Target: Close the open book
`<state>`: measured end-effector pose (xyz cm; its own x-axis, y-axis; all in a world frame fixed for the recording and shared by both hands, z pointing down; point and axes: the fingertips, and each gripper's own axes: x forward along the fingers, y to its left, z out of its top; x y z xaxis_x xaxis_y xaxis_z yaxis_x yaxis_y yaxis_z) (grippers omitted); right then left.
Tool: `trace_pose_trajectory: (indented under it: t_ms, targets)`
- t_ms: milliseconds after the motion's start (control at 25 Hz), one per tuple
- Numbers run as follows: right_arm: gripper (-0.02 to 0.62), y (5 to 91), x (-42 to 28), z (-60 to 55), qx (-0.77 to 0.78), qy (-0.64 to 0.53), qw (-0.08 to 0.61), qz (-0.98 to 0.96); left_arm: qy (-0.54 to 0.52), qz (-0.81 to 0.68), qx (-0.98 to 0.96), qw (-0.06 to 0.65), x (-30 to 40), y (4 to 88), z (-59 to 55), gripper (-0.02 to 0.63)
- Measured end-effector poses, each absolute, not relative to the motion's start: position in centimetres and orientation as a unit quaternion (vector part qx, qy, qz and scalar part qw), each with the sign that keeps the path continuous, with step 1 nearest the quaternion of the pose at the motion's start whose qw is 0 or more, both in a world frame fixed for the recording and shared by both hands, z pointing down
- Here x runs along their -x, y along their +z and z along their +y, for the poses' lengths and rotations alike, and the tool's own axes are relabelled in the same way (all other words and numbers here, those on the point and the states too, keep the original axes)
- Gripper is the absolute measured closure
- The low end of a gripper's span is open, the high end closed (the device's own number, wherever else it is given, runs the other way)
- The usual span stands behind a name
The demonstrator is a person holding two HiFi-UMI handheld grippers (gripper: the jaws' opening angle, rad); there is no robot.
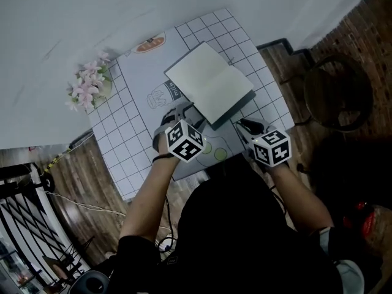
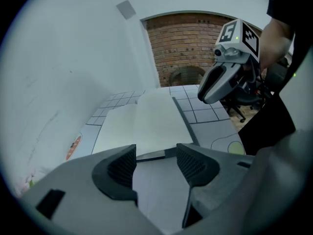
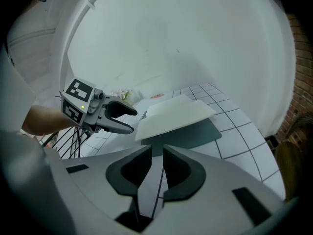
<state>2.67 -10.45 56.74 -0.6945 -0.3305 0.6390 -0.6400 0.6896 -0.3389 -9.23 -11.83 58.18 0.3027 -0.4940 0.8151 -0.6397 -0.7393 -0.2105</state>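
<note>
Book (image 1: 211, 81) lies open on the worktop (image 1: 116, 133), just ahead of our left tongs (image 2: 156, 156), spread wide and empty, and right tongs (image 3: 156, 153), barely parted, gripping nothing. We judge this the approach; next, one cover needs catching and folding over.

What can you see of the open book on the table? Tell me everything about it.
The book lies open and flat, pages up, on the white gridded tablecloth. Both pages look blank and off-white, with a shallow crease between them. A dark grey cover shows as a border along two edges. The left gripper, jaws wide apart, hangs just short of its near edge; the right gripper is further back. Neither appears to touch it.
</note>
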Motion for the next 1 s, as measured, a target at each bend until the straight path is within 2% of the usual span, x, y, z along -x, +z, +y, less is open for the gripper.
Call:
trace_pose_trajectory:
  t_ms: [160, 440, 800, 1000]
  targets:
    - [0.528, 57.8, -2.9, -8.8, -0.284, 0.284, 0.279, -0.872, 0.499, -0.311, -0.807, 0.053, 8.1, 60.3, -10.3, 0.365]
    - [0.500, 55.9, -4.1, -13.3, -0.320, 0.216, 0.278, -0.880, 0.498, -0.308, -0.807, 0.077, 8.1, 62.6, -9.6, 0.365]
    - [0.500, 55.3, -3.7, -15.3, -0.309, 0.219, 0.287, -0.880, 0.445, -0.379, -0.807, 0.083, 10.2, 58.8, -14.1, 0.365]
    - [0.500, 56.5, -3.4, -14.8, -0.295, 0.240, 0.297, -0.876, 0.472, -0.391, -0.789, 0.053, 12.0, 58.1, -16.0, 0.365]
